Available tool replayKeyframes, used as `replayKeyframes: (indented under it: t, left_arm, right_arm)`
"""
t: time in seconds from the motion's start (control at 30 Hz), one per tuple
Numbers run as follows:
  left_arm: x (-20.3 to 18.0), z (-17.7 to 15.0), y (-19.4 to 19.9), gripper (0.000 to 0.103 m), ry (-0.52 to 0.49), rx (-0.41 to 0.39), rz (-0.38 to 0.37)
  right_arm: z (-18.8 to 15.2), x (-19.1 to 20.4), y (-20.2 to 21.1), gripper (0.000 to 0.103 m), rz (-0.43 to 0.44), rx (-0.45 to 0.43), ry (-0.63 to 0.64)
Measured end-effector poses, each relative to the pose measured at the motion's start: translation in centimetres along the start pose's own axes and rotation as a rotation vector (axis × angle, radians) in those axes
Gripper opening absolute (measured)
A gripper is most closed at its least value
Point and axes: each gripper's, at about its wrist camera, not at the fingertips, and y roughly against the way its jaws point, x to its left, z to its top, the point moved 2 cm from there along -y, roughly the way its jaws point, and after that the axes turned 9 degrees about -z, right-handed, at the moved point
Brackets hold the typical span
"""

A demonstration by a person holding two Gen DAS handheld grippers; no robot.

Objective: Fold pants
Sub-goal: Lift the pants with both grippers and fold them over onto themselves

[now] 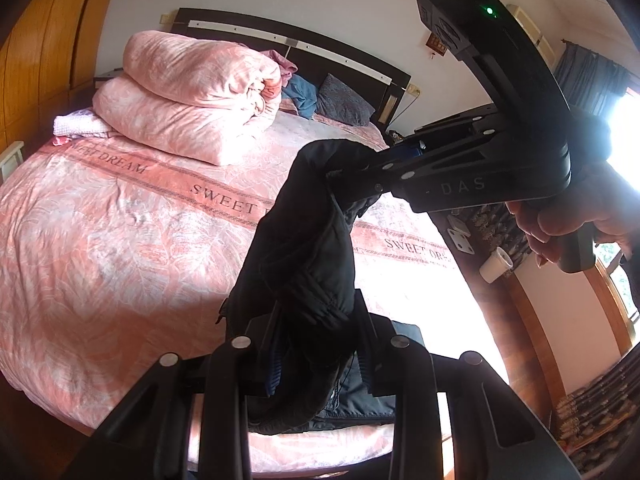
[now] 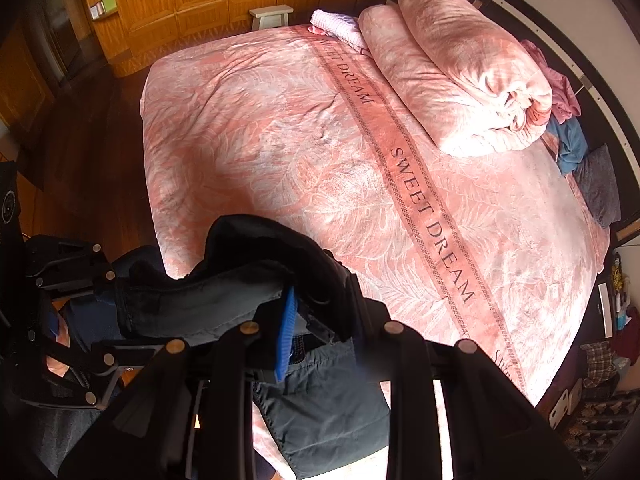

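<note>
Left wrist: thick, dark padded pants bunch over leaf-patterned bedspread.

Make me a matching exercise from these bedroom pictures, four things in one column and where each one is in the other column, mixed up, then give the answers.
Things:
1. Dark padded pants
2. Rolled pink leaf-print duvet
3. Small white wooden stool
4. Dark blue-grey patterned pillow

Places:
A. On the floor beside the far edge of the bed, in front of the wooden wardrobe
B. Leaning against the dark headboard
C. Lying at the head end of the pink bedspread
D. Held up over the bed between the left gripper and the right gripper

Pairs: 1-D, 2-C, 3-A, 4-B
</note>
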Motion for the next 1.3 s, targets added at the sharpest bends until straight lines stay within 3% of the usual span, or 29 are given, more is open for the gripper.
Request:
replayKeyframes:
  t: [0.7,1.3]
  left_arm:
    - [-7.8,-1.8,-6.7,0.03,-0.126,0.108,-0.069]
    - [-13.7,-5.9,-14.3,0.03,-0.213,0.248,-0.102]
  right_arm:
    - [-9.3,-5.7,0.0,0.024,-0.019,-0.002,-0.103]
    - [-18.8,-9.5,-2.8,0.024,-0.019,0.028,-0.178]
